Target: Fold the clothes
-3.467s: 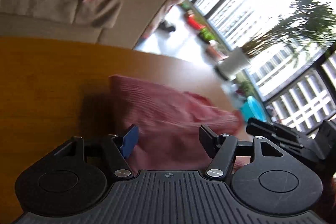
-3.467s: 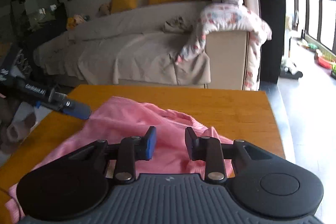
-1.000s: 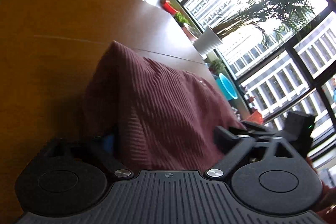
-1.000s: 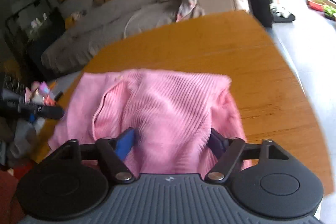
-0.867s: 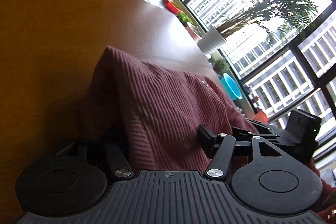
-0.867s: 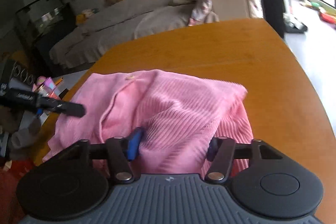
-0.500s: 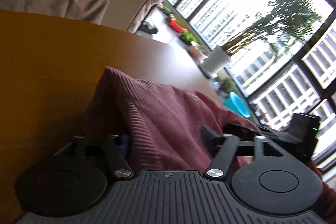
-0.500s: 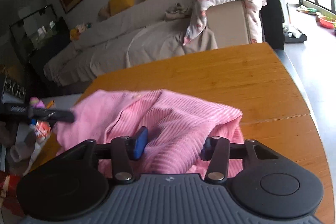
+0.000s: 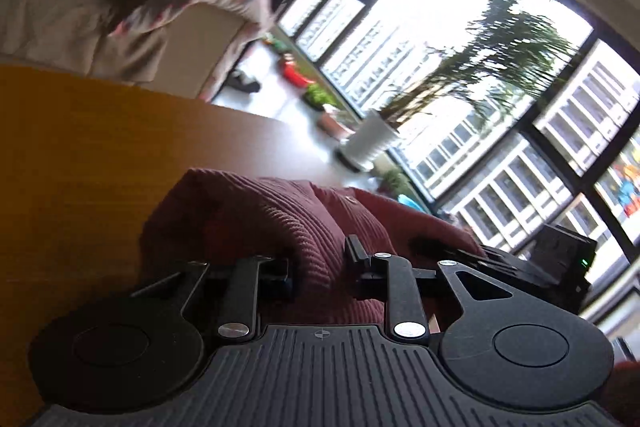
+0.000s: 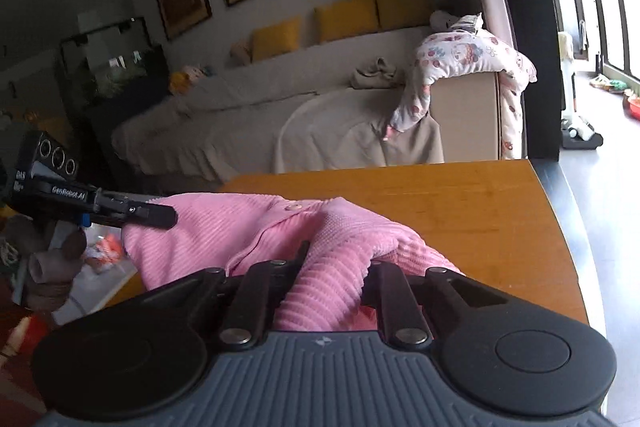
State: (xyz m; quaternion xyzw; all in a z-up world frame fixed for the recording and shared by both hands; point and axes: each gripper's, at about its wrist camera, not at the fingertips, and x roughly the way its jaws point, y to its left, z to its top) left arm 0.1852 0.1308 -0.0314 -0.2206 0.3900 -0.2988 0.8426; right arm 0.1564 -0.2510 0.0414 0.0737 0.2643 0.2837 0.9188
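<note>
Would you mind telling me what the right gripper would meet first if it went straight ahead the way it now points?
The right gripper already has the pink ribbed garment between its fingers, so that bunched cloth comes first. Beyond it lies the wooden table; depth past that is unclear.

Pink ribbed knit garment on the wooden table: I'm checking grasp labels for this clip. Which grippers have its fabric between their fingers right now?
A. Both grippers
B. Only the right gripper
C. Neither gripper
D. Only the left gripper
A. The pink ribbed knit garment bunches up between the fingers of the right gripper, and the left wrist view shows its fabric pinched in the left gripper too, above the wooden table.
</note>
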